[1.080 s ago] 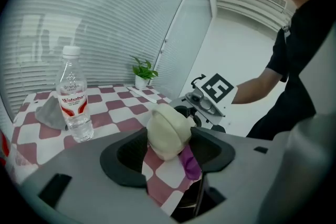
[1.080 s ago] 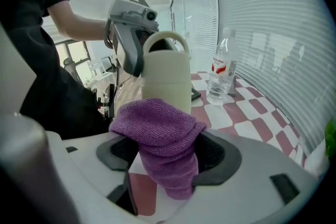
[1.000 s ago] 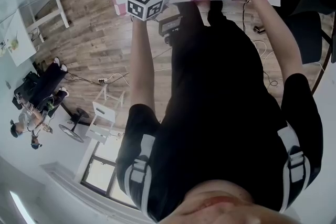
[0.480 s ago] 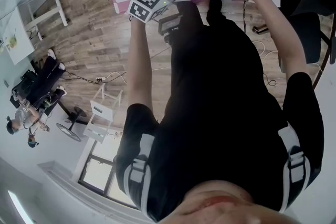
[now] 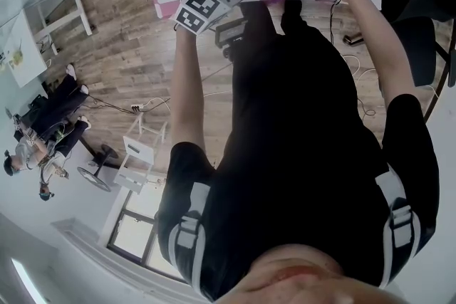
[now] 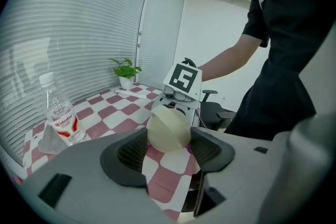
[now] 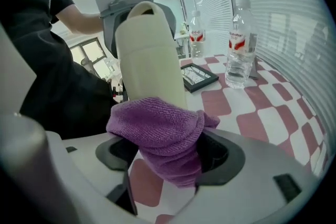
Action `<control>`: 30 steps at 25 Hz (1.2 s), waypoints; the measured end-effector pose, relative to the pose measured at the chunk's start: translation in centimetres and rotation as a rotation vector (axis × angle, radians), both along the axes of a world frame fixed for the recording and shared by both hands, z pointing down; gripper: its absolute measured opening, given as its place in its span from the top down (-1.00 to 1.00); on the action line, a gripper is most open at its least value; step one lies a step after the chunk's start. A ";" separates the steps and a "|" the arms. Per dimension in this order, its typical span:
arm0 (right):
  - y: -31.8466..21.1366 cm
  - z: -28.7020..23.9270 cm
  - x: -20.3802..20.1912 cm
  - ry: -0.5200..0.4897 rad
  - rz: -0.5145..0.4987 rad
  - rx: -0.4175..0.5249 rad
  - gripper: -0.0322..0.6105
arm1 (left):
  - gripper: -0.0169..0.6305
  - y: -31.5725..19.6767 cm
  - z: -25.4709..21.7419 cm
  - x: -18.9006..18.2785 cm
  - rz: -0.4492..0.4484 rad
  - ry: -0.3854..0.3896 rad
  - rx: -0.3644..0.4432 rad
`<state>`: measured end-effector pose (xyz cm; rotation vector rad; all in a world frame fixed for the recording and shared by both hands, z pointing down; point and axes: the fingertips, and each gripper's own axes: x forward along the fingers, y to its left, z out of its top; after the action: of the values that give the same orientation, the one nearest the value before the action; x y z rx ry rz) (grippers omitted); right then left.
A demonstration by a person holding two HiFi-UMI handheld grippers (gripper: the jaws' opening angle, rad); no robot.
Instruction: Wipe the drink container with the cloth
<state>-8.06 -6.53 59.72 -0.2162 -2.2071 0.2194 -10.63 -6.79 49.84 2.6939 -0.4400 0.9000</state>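
A: The right gripper (image 7: 170, 159) has edged toward the far side since a second ago. The purple cloth (image 7: 157, 128) has gone with it, so a bit more of the cream drink container (image 7: 149, 55) shows bare between the two tools in the head view.

B: And the left gripper (image 6: 169, 150) has turned a little. Its marker cube sits at a new angle.

A: Look at the right jaws: narrow, clamped on a bunched wad of the cloth. It bulges up over the pads and hangs down below them.

B: That wad presses right against the container's side, at the end nearest that gripper.

A: Over at the left, the jaws are closed on the container's rounded end, one dark pad on each side.

B: So the container is up in the air, lying across between the two grippers, above the near edge of the pink-and-white checked table (image 6: 105, 107).

A: Further out on that table, a small potted plant (image 6: 126, 72) stands at the far end by the blinds.

B: From the right gripper view, a dark picture frame (image 7: 198, 76) lies flat just beyond the container. A water bottle (image 7: 240, 44) with a red label stands upright to its right.

A: And a second bottle (image 7: 196, 34) stands further off, behind the frame.

B: Below it all, in the head view, there is wooden floor (image 5: 135, 46).
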 end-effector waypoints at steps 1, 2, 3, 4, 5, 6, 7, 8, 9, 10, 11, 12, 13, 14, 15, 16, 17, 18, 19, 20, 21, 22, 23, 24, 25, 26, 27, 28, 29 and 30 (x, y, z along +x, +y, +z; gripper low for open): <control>0.1 0.6 0.3 0.016 -0.003 -0.004 -0.14 | 0.10 0.2 0.0 0.0 0.008 -0.002 0.009; 0.1 1.2 0.6 0.031 -0.008 -0.006 -0.14 | 0.10 0.3 0.0 0.1 0.017 -0.004 0.019; 0.2 1.8 0.8 0.042 -0.013 -0.008 -0.14 | 0.10 0.4 0.0 0.3 0.026 -0.006 0.029; 0.2 2.3 1.0 0.050 -0.016 -0.013 -0.14 | 0.10 0.5 0.0 0.4 0.034 -0.008 0.039; 0.2 2.5 1.3 0.058 -0.017 -0.023 -0.14 | 0.10 0.6 0.0 0.6 0.041 -0.011 0.048; 0.3 2.6 1.5 0.066 -0.018 -0.035 -0.14 | 0.10 0.7 0.0 0.7 0.048 -0.015 0.055; 0.4 2.6 1.7 0.074 -0.021 -0.044 -0.14 | 0.10 0.8 0.0 0.8 0.055 -0.020 0.062; 0.5 2.6 1.9 0.078 -0.027 -0.047 -0.14 | 0.10 0.9 0.0 0.9 0.062 -0.025 0.069; 0.5 2.5 1.9 0.076 -0.034 -0.046 -0.14 | 0.10 1.0 0.0 1.0 0.070 -0.032 0.075; 0.5 2.4 1.9 0.075 -0.042 -0.045 -0.14 | 0.10 1.1 0.0 1.0 0.078 -0.040 0.081; 0.5 2.2 1.8 0.072 -0.049 -0.046 -0.14 | 0.10 1.3 0.0 0.9 0.087 -0.051 0.087; 0.6 1.8 1.7 0.066 -0.056 -0.048 -0.14 | 0.10 1.5 0.1 0.8 0.095 -0.064 0.093; 0.7 1.2 1.4 0.057 -0.063 -0.051 -0.14 | 0.10 1.6 0.2 0.7 0.104 -0.077 0.100; 0.8 0.7 1.2 0.046 -0.073 -0.053 -0.14 | 0.10 1.7 0.2 0.7 0.114 -0.088 0.108; 0.9 0.1 0.9 0.036 -0.085 -0.055 -0.14 | 0.10 1.9 0.2 0.7 0.123 -0.096 0.116; 1.0 -0.4 0.7 0.029 -0.099 -0.057 -0.14 | 0.10 2.0 0.1 0.8 0.133 -0.102 0.124; 1.2 -0.9 0.6 0.025 -0.114 -0.058 -0.14 | 0.10 2.2 0.1 0.9 0.142 -0.107 0.132; 1.4 -1.4 0.4 0.022 -0.131 -0.060 -0.14 | 0.10 2.3 0.1 0.9 0.152 -0.113 0.140; 1.6 -2.0 0.2 0.019 -0.148 -0.061 -0.14 | 0.10 2.4 0.0 1.0 0.161 -0.120 0.148; 1.7 -2.5 0.1 0.016 -0.167 -0.059 -0.14 | 0.10 2.5 -0.1 1.1 0.171 -0.127 0.157; 1.8 -3.1 -0.1 0.011 -0.190 -0.052 -0.14 | 0.10 2.5 -0.1 1.2 0.181 -0.135 0.167; 1.8 -3.7 -0.3 0.007 -0.213 -0.041 -0.14 | 0.10 2.5 -0.1 1.3 0.192 -0.143 0.176; 2.0 -4.3 -0.4 0.007 -0.235 -0.031 -0.14 | 0.10 2.6 -0.2 1.5 0.203 -0.151 0.185; 2.1 -4.7 -0.5 0.009 -0.257 -0.021 -0.14 | 0.10 2.7 -0.2 1.6 0.213 -0.159 0.192; 2.3 -5.2 -0.6 0.009 -0.277 -0.011 -0.14 | 0.10 2.8 -0.2 1.7 0.222 -0.166 0.198; 2.5 -5.6 -0.7 0.007 -0.295 0.000 -0.14 | 0.10 2.9 -0.2 1.7 0.229 -0.171 0.201; 2.7 -6.0 -0.8 0.002 -0.310 0.012 -0.14 | 0.10 3.0 -0.2 1.8 0.236 -0.175 0.204; 2.8 -6.4 -0.9 -0.005 -0.323 0.024 -0.14 | 0.10 3.1 -0.1 1.9 0.242 -0.178 0.206; 2.9 -6.7 -1.1 -0.015 -0.333 0.035 -0.14 | 0.10 3.1 -0.1 1.9 0.247 -0.182 0.208; 2.9 -7.1 -1.3 -0.024 -0.340 0.046 -0.14 | 0.10 3.1 -0.1 2.0 0.250 -0.185 0.210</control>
<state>-9.32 -3.66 52.65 -0.5644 -2.1563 -0.0221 -8.66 -3.69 49.74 2.9149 -0.2495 1.2436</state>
